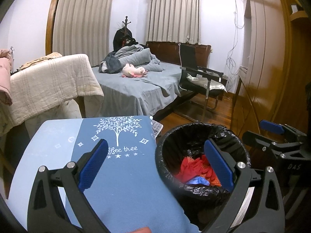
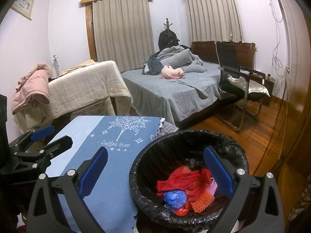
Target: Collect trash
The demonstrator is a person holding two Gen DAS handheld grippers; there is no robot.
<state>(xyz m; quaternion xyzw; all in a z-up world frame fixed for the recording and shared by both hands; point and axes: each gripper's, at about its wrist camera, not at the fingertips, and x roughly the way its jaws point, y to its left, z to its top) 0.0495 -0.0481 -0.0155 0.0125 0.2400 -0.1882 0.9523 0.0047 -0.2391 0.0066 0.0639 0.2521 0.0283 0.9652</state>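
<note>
The left gripper [image 1: 155, 165] was spread wide and empty, its blue-padded fingers [image 1: 93, 165] straddling the edge of a table covered by a blue "Coffee tree" tablecloth [image 1: 120, 174] and the rim of a trash bin [image 1: 161, 165] lined with a black bag. The right gripper [image 2: 155, 171] was likewise released and held nothing, one finger over the tablecloth [image 2: 108, 155] and the other over the bin [image 2: 140, 174].

In the right wrist view the bin sat at about 5 o'clock, just beside the table's right edge. Inside it lay the collected trash: a crumpled red glove or cloth [image 2: 182, 178], an orange ribbed piece [image 2: 202, 200] touching it, a balled blue plastic bag [image 2: 175, 197] at the front, and a pale pink scrap [image 2: 211, 188] toward the right wall. The left wrist view showed the same red piece [image 1: 190, 167] and a bit of the blue bag [image 1: 198, 180] at roughly 4 o'clock, partly hidden behind the finger.

The right gripper [image 1: 276, 136] appeared at 3 o'clock in the left view, and the left gripper [image 2: 38, 143] at 9 o'clock in the right view.

Farther off, at 12 o'clock, stood a bed with grey bedding [image 2: 175, 89] and a pink plush toy [image 2: 173, 71] on it. A black chair [image 2: 239, 77] stood at 2 o'clock on the wooden floor [image 2: 258, 136].
</note>
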